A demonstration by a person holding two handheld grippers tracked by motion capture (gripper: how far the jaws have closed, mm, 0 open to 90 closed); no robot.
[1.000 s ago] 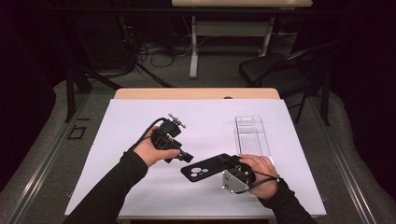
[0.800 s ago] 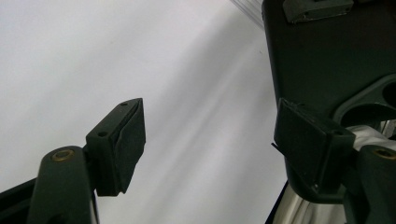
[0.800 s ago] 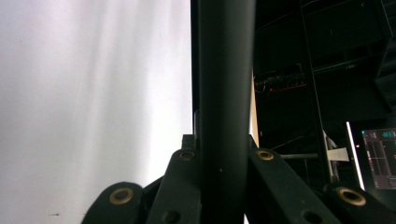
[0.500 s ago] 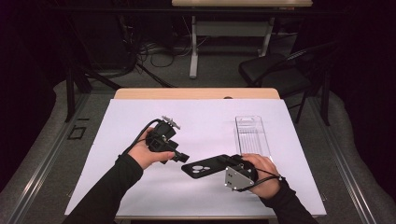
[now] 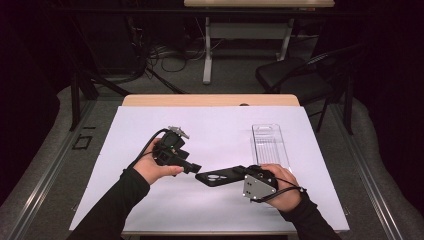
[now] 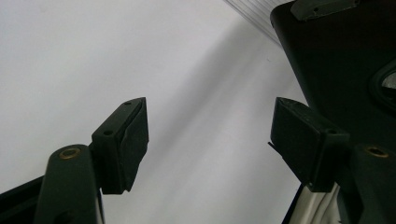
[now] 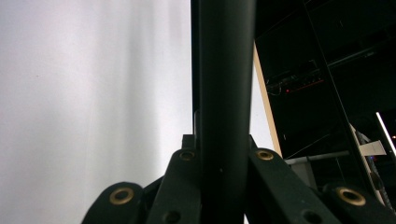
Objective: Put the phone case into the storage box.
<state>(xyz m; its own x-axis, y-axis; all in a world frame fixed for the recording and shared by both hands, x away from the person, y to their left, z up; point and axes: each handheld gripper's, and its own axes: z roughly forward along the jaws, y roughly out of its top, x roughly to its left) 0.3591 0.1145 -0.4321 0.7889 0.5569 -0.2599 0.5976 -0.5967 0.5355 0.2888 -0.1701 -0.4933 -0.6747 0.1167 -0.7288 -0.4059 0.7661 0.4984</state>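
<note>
Right gripper clamps a black phone case edge-on; left gripper gapes just beside its free end.

The right gripper (image 5: 239, 175) has its jaws closed tight on the phone case (image 5: 220, 177), which sticks out past the fingertips over the white table (image 5: 215, 130). The left gripper (image 6: 210, 135) stands wide with nothing between its pads (image 6: 133, 140); the case's camera end sits just beyond its right-hand finger. A clear plastic tray (image 5: 269, 142) lies behind the right gripper.

I count one black phone case (image 5: 218, 176) near the desk's (image 5: 215, 125) front edge, one clear plastic tray (image 5: 270, 143) toward its right edge, two claws, left (image 5: 194, 167) and right (image 5: 239, 173), and one chair (image 5: 295, 75) behind.
</note>
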